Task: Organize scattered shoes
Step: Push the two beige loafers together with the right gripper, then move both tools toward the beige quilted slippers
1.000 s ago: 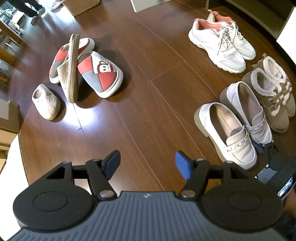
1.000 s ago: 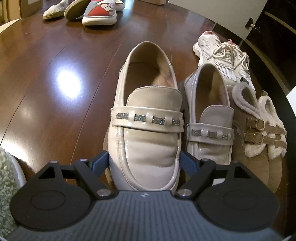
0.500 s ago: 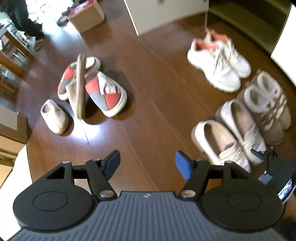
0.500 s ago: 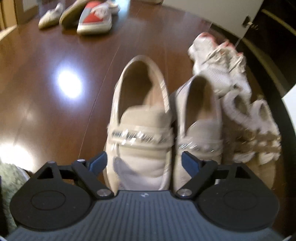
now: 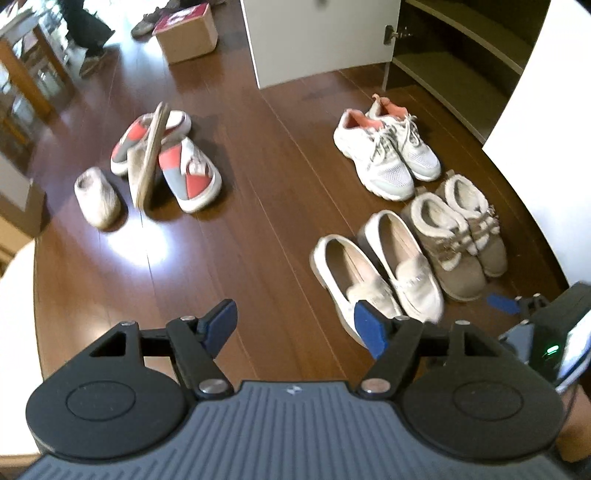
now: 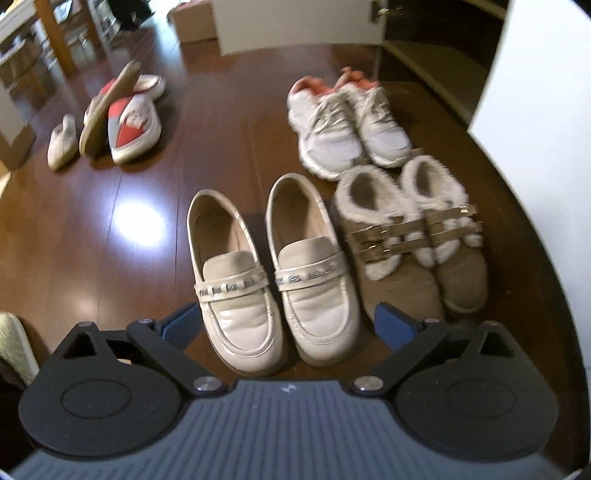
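Note:
Two cream loafers (image 6: 236,280) stand side by side on the wooden floor, in a row with fur-lined tan shoes (image 6: 406,236) and white sneakers (image 6: 343,122). My right gripper (image 6: 286,325) hovers above the loafers' toes. Its jaws are opening and the pads touch nothing. At the far left lies a loose heap: two red-and-grey slippers (image 5: 188,173), a beige slipper on its edge (image 5: 147,158) and a quilted beige slipper (image 5: 96,197). My left gripper (image 5: 295,325) is open and holds nothing, high over bare floor between the heap and the loafers (image 5: 354,277).
An open shoe cabinet (image 5: 454,48) with bare shelves stands behind the sneakers, its white door (image 5: 317,40) swung out. A cardboard box (image 5: 186,33), wooden furniture (image 5: 22,74) and a person's legs (image 5: 88,29) are at the back left. A white panel (image 5: 546,147) borders the right.
Both grippers have risen away from the floor. The right gripper's pads have come off the left loafer and spread wider; the loafer stays beside its mate.

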The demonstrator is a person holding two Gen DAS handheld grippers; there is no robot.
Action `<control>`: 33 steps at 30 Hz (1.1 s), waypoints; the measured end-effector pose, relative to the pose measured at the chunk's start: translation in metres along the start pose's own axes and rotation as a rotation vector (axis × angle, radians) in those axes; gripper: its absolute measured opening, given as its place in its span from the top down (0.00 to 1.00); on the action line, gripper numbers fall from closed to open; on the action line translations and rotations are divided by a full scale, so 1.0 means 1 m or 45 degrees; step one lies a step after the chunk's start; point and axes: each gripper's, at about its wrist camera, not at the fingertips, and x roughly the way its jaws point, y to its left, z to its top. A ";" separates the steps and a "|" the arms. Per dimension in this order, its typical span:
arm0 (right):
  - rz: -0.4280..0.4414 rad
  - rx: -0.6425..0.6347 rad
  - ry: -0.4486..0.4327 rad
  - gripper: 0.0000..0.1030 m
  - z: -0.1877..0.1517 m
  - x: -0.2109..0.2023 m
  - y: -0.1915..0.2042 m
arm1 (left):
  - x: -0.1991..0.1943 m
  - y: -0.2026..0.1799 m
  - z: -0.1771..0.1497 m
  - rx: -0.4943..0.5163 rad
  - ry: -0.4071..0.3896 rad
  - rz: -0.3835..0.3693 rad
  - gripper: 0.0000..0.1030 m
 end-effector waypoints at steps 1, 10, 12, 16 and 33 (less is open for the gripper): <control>0.000 0.012 -0.032 0.03 0.000 -0.013 -0.004 | 0.000 -0.006 -0.007 -0.018 0.000 -0.012 0.30; -0.019 0.072 -0.113 0.01 -0.014 -0.083 -0.034 | -0.006 -0.055 -0.053 0.017 -0.098 0.039 0.30; -0.040 0.069 -0.121 0.01 -0.019 -0.091 -0.038 | -0.006 -0.065 -0.062 0.042 -0.119 0.034 0.30; -0.082 0.072 -0.129 0.01 -0.029 -0.103 -0.050 | -0.008 -0.081 -0.072 0.069 -0.151 0.005 0.30; -0.169 0.179 -0.153 0.01 -0.052 -0.126 -0.094 | -0.013 -0.120 -0.092 0.168 -0.196 0.018 0.23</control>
